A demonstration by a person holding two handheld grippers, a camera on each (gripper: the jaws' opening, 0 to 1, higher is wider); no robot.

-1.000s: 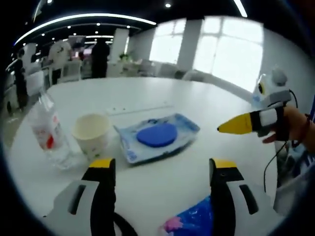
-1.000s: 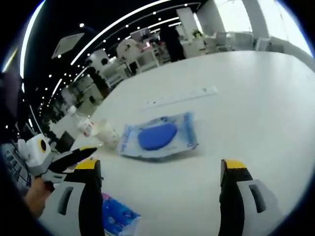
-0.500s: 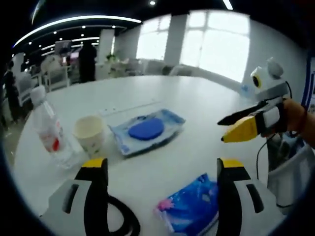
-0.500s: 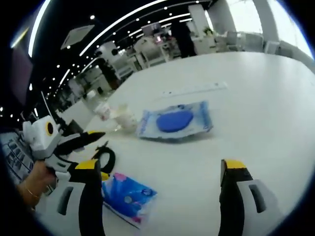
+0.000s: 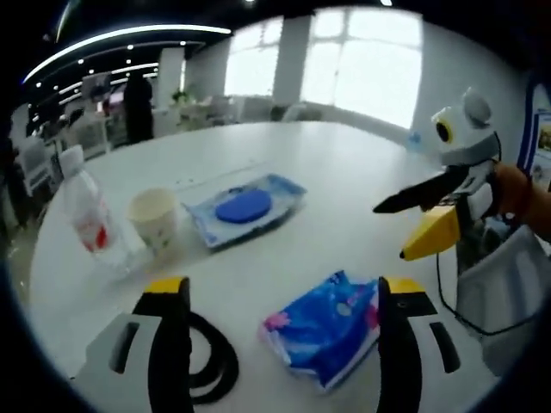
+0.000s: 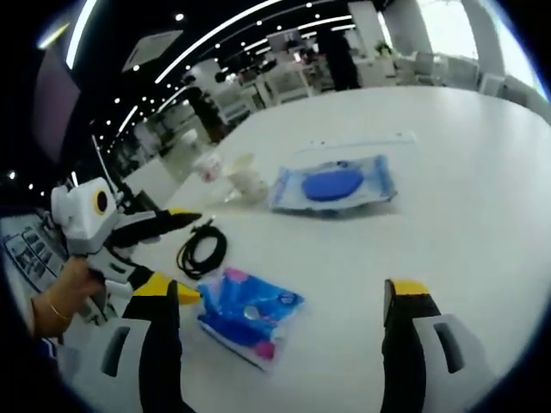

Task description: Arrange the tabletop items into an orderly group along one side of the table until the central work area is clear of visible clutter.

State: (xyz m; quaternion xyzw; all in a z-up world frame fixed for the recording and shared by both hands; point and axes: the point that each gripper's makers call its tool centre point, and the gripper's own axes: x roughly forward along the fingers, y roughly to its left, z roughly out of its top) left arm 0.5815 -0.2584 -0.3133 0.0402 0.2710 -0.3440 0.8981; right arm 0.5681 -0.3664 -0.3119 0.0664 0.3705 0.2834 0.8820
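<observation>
grippers spread wide over a white worktop (image 5: 344, 181), neither holding anything; in the left gripper view the left gripper (image 5: 280, 297) stands with its yellow-tipped jaws far apart, a blue tissue pack (image 5: 325, 327) lying flat on the worktop between them, nearer the right jaw; a coiled black cable (image 5: 211, 366) lies just inside the left jaw; beyond, a blue-lidded wet-wipe pack (image 5: 245, 206) lies flat, a paper cup (image 5: 155, 219) stands upright just beside it, and a clear plastic bottle (image 5: 86, 215) with a red-and-white label stands upright on the cup's far side, near the worktop edge; the right gripper (image 5: 417, 219) enters this view from the right, held above the worktop in a hand (image 5: 521, 194), its jaws parted, one dark and one yellow; in the right gripper view the right gripper's own jaws stand wide apart, the tissue pack (image 6: 250, 314) lying between them close to the left jaw; the cable (image 6: 201, 249) lies beyond it, then the cup (image 6: 245, 176) and wet-wipe pack (image 6: 334, 185) side by side, the bottle (image 6: 207, 168) blurred behind the cup; the left gripper (image 6: 185, 254) comes in from the left, jaws parted, gripped by a hand (image 6: 65, 292); an office with ceiling lights lies behind.
</observation>
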